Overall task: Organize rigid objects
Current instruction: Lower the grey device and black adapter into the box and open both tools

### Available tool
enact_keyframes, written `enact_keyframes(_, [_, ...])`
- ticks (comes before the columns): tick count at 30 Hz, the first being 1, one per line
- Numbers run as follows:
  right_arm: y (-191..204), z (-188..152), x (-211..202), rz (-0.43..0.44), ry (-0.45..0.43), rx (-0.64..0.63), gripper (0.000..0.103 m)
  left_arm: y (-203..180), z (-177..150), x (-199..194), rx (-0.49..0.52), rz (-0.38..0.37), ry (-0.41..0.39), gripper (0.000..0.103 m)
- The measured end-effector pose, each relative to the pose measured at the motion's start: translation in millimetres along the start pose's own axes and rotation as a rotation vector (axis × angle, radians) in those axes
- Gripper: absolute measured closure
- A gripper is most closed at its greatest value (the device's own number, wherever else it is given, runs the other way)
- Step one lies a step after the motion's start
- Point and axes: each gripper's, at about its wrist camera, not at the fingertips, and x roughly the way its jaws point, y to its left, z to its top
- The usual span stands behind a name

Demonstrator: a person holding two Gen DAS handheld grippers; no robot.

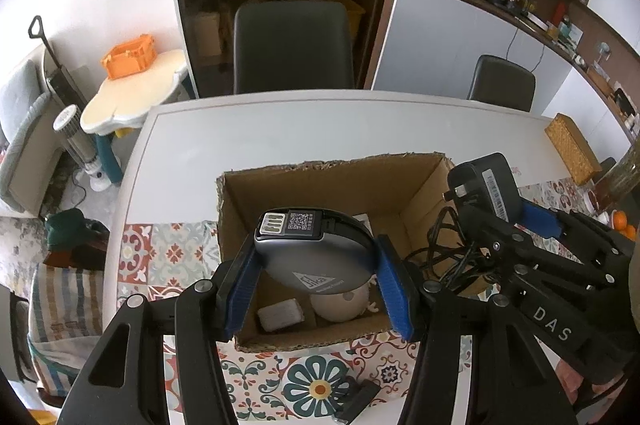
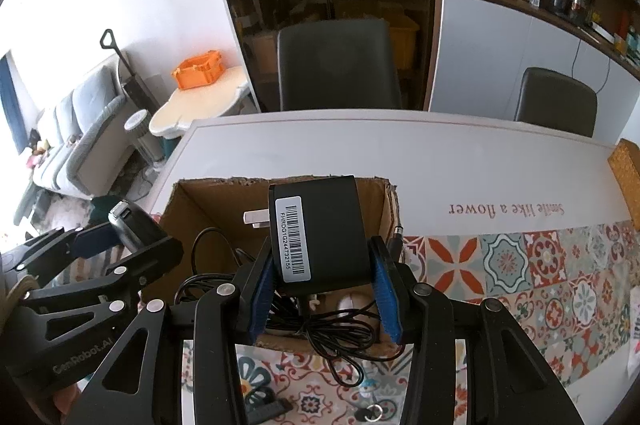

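A grey disc-shaped device [image 1: 316, 253] is held between the blue pads [image 1: 390, 289] of the left claw [image 1: 316, 289], which is closed on its sides; the end with a QR label and a small connector points away from the claw. The device is held above the open cardboard box [image 1: 280, 185], which sits directly below and ahead of this claw on a patterned mat [image 1: 168, 253] on the white table [image 1: 280, 129]. Inside the box, beneath the device, a small white block [image 1: 280, 313] and a pale round object [image 1: 340, 307] are seen lying on the bottom. To the right of the left claw, the right claw [image 2: 324, 289] is clamped on a black power adapter [image 2: 320, 233] with a barcode label facing up and a plug prong sticking out to its left. The adapter's black cable [image 2: 340, 333] is bunched below it and hangs over the near wall of the box [image 2: 200, 201], and the adapter itself is held over the box opening. In the right wrist view the left claw [image 2: 96, 241] is seen at the far left with the device [image 2: 132, 221] in its grip. Two dark chairs [image 2: 340, 61] are seen beyond the table's far edge.
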Motion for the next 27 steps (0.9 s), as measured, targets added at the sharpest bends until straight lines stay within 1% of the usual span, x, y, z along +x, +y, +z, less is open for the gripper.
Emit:
enact_keyframes(4, [-2,3,6,-0.001,0.015,0.007,0.059,1,0,5,-0.006,0.004,0.006,0.046])
enact_keyframes(9, [-3,4,7,0.000,0.018,0.015,0.059,8,-3,-1,-0.029,0.044,-0.005,0.038])
enact_keyframes(11, [-2,4,7,0.002,0.020,0.011,0.059,12,-6,-5,-0.040,0.065,-0.016,0.031])
enact_keyframes(15, [5,4,8,0.015,0.024,-0.004,0.059,24,-12,-15,-0.062,0.132,-0.047,0.021])
enact_keyframes(17, [11,4,9,0.022,0.026,-0.018,0.059,31,-16,-21,-0.066,0.169,-0.070,0.013])
enact_keyframes(19, [19,4,10,0.027,0.031,-0.036,0.059,36,-17,-25,-0.068,0.197,-0.083,0.010])
enact_keyframes(20, [24,4,12,0.030,0.036,-0.047,0.059,39,-18,-27,-0.073,0.210,-0.087,0.009])
enact_keyframes(26, [37,2,19,0.065,0.060,-0.071,0.058,51,-19,-32,-0.091,0.232,-0.095,0.008])
enact_keyframes(27, [38,2,18,0.065,0.052,-0.071,0.056,52,-20,-33,-0.094,0.236,-0.097,0.008])
